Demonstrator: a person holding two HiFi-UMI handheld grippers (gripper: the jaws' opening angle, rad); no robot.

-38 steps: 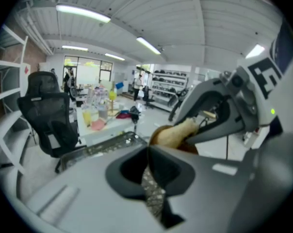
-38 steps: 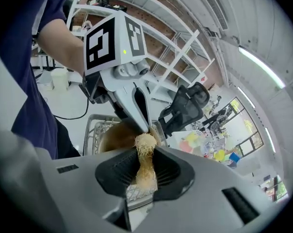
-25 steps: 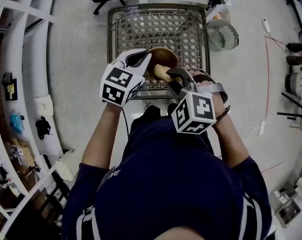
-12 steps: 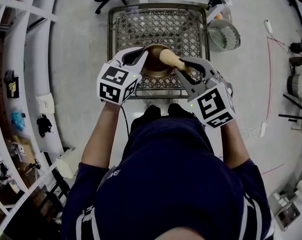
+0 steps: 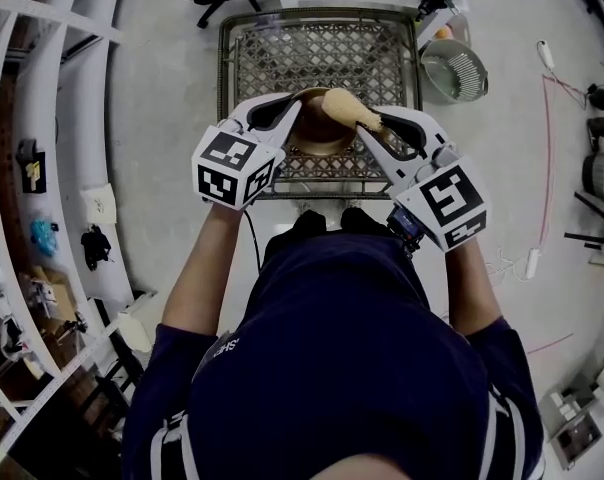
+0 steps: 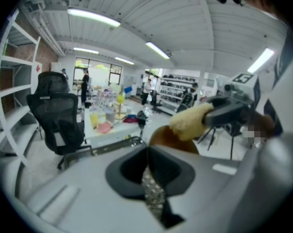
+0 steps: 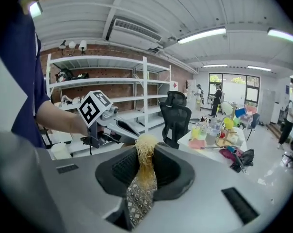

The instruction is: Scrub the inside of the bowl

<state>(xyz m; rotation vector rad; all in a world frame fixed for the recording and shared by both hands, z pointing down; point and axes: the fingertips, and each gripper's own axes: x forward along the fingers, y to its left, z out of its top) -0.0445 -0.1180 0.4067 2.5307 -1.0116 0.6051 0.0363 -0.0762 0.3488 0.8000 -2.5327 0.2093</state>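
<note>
Brown bowl above the wire basket, rim pinched between the near-closed jaws of the left gripper. Fibrous scrubber clamped in the right gripper, poised at the bowl's mouth, seemingly off the inner wall. Looks mid-scrub. Impossible to judge how clean the inside is. Probably needs further passes.

Head cam steep down; jaw cams close — share scrubber.
</note>
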